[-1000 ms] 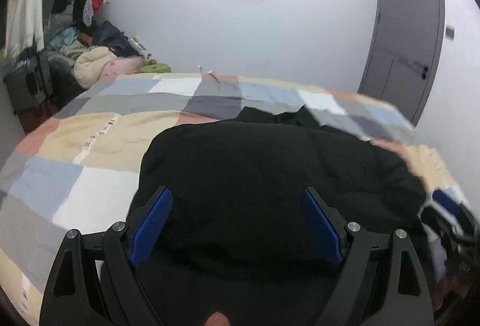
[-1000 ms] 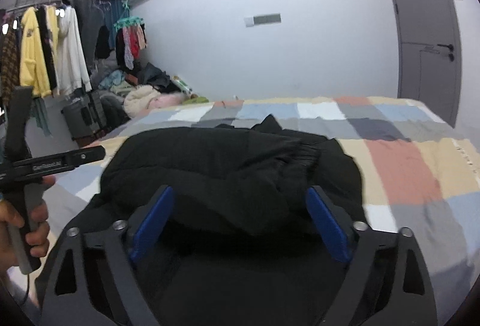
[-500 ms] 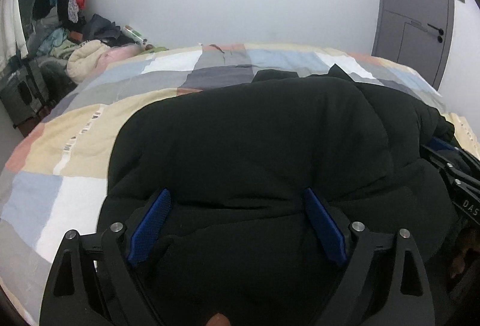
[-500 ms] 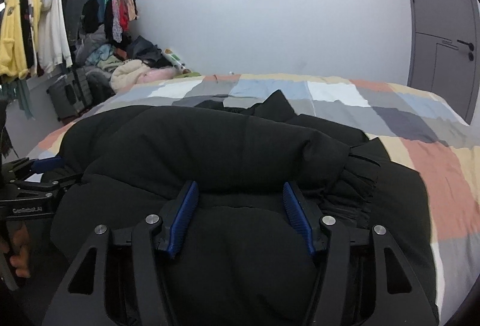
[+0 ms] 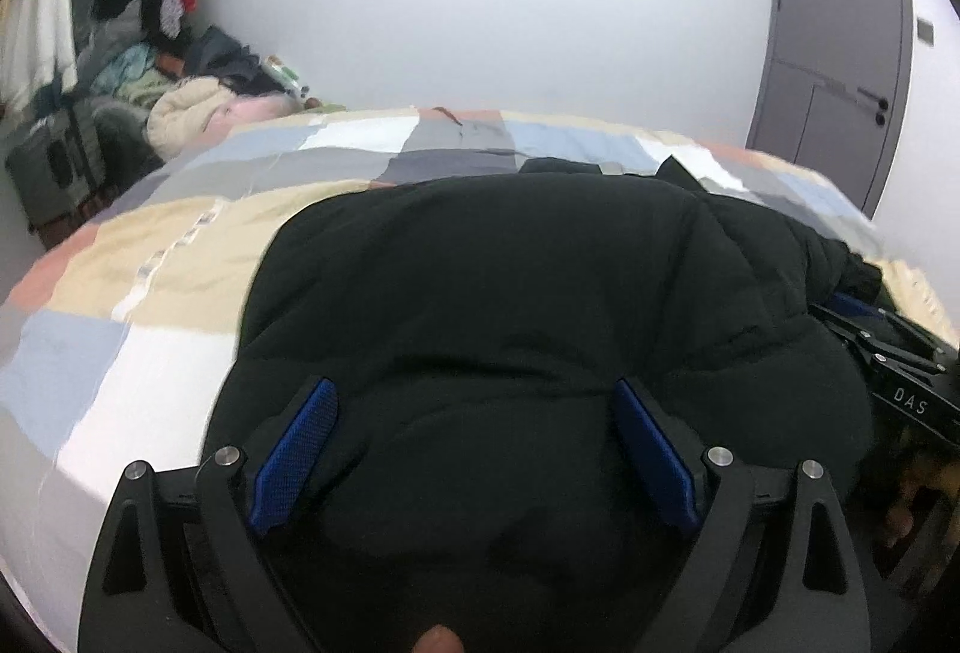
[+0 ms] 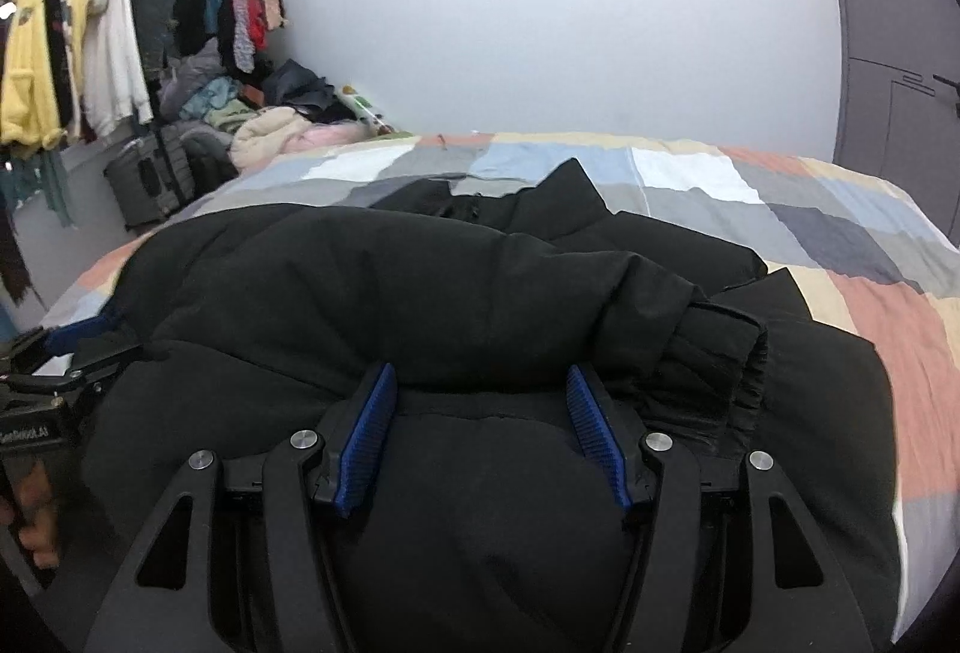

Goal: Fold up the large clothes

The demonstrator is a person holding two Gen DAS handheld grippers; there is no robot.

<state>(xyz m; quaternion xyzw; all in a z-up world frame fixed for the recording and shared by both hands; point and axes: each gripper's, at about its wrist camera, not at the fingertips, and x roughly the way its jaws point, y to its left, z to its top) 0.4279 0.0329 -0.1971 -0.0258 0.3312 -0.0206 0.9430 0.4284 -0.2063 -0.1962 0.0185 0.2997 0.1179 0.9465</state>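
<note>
A bulky black padded jacket (image 5: 510,305) lies folded over itself on the patchwork bedspread (image 5: 150,263). My left gripper (image 5: 474,449) is wide open and low over the jacket's near edge, with black fabric bulging between its blue pads. My right gripper (image 6: 480,431) is partly closed, and its blue pads press into a puffy fold of the same jacket (image 6: 420,293). A sleeve cuff (image 6: 720,347) lies just right of it. The right gripper shows at the right edge of the left wrist view (image 5: 888,359), and the left gripper at the left edge of the right wrist view (image 6: 54,371).
The bed (image 6: 840,245) stretches to a white wall. A clothes rack (image 6: 72,53) with hanging garments, a pile of clothes (image 6: 270,131) and a dark suitcase (image 6: 150,173) stand to the left. A grey door (image 5: 840,53) is at the right.
Both grippers came down close over the jacket. The right gripper's jaws narrowed from wide open onto the jacket fold. The left gripper stayed wide open.
</note>
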